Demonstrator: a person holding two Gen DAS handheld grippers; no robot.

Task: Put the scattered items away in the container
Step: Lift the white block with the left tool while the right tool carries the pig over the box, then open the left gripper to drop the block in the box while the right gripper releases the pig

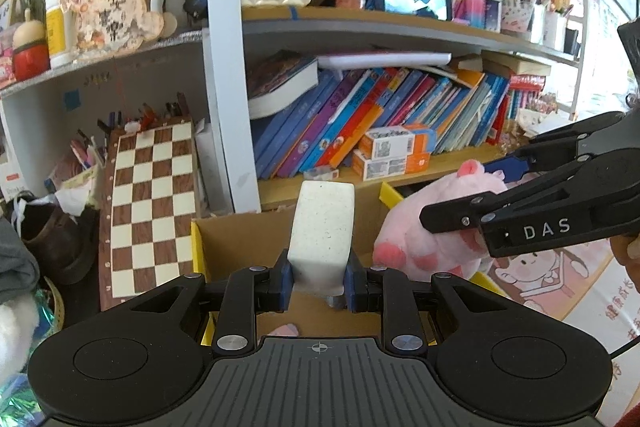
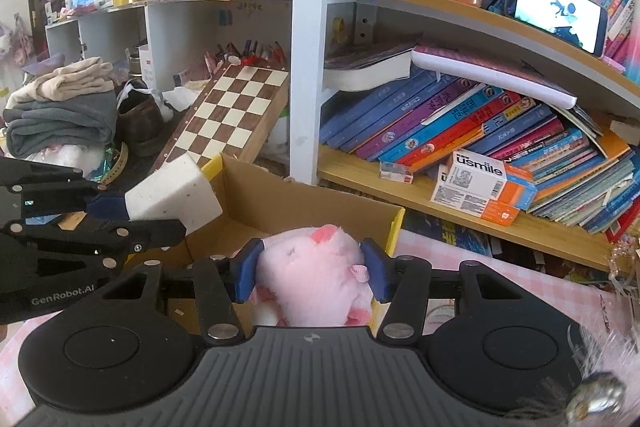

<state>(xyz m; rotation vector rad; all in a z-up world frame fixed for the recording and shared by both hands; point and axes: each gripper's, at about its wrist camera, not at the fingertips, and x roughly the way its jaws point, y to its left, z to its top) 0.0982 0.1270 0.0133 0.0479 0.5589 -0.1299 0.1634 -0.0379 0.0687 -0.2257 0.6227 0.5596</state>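
Left hand-held gripper point(image 1: 319, 285) clamps one white foam block point(image 1: 323, 235) over the cardboard box point(image 2: 280, 203). Right hand-held gripper point(image 2: 312, 273) grips one pink plush pig point(image 2: 316, 275) at the box's right wall. Behind: leaning chessboard point(image 1: 150, 211), bookshelf point(image 2: 460, 195), two orange cartons point(image 2: 480, 191).

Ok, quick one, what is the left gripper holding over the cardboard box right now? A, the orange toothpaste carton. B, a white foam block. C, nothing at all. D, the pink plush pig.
B: the left gripper is shut on the white foam block, held above the cardboard box, while the pink plush pig sits in the right gripper.
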